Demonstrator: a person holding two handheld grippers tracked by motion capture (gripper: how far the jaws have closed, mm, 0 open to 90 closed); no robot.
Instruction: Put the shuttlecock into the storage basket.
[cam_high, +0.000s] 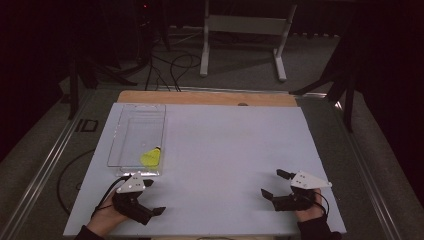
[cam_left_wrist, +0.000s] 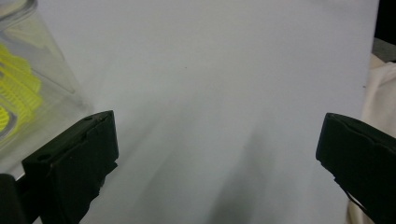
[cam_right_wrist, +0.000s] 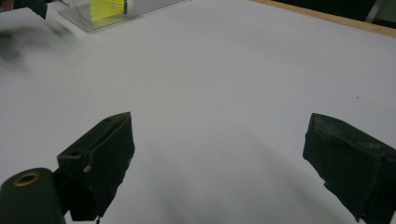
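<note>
A big white board (cam_high: 225, 150) fills the middle of the high view. A strip of wood table (cam_high: 210, 97) peeks out along its top edge. At the top of the frame a white stand (cam_high: 245, 30) sits on the grey floor (cam_high: 240, 70). Black cables (cam_high: 167, 70) curl at upper left.

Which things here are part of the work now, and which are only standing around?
Part of the work:
- yellow shuttlecock, lying in the box
- clear plastic box, on the white sheet
- left tool, open, close to the box
- right tool, open, holding nothing

Only standing around:
- white frame on the floor behind the table
- black cables on the floor
</note>
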